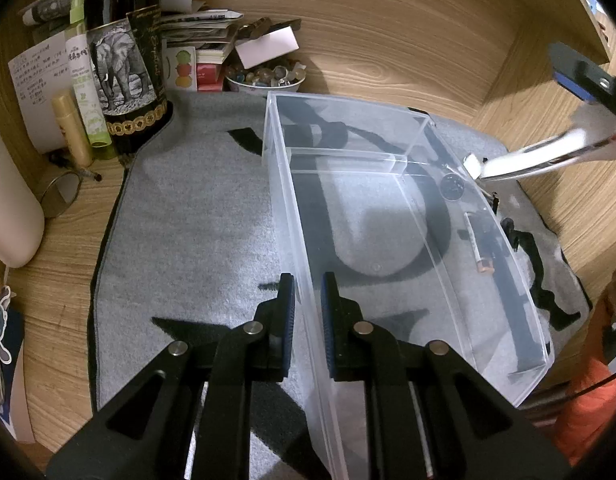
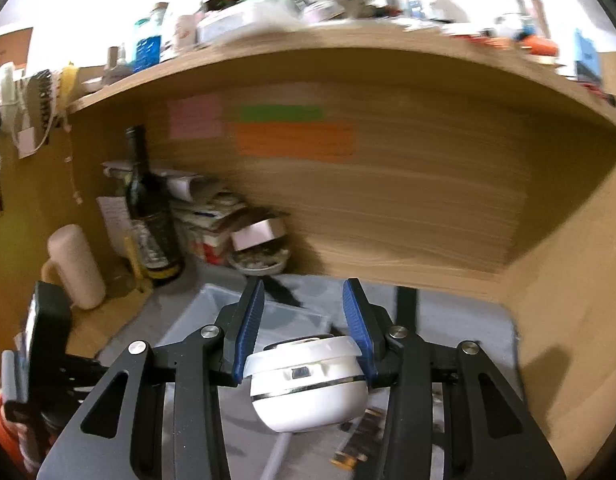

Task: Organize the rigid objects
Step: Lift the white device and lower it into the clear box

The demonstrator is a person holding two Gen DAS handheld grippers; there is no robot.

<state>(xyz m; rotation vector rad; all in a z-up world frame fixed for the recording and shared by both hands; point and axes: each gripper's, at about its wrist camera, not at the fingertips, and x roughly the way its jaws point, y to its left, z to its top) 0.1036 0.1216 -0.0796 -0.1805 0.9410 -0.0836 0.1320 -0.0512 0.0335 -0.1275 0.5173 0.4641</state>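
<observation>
A clear plastic box (image 1: 392, 216) with a divider lies on a grey mat (image 1: 188, 240). My left gripper (image 1: 308, 300) is shut on the box's near left wall, one finger on each side. Inside the box lie a dark coin (image 1: 452, 187) and a thin pen-like stick (image 1: 476, 244). My right gripper (image 2: 304, 320) is shut on a white round device (image 2: 308, 388) with a silver band, held above the mat. From the left wrist view that device (image 1: 548, 156) hangs at the box's far right corner.
A dark wine bottle (image 1: 124, 56), small bottles (image 1: 84, 80), papers and a bowl of beads (image 1: 264, 76) crowd the back left corner. Wooden desk walls (image 2: 388, 200) close in behind and right. A small mirror (image 1: 62, 200) lies left of the mat.
</observation>
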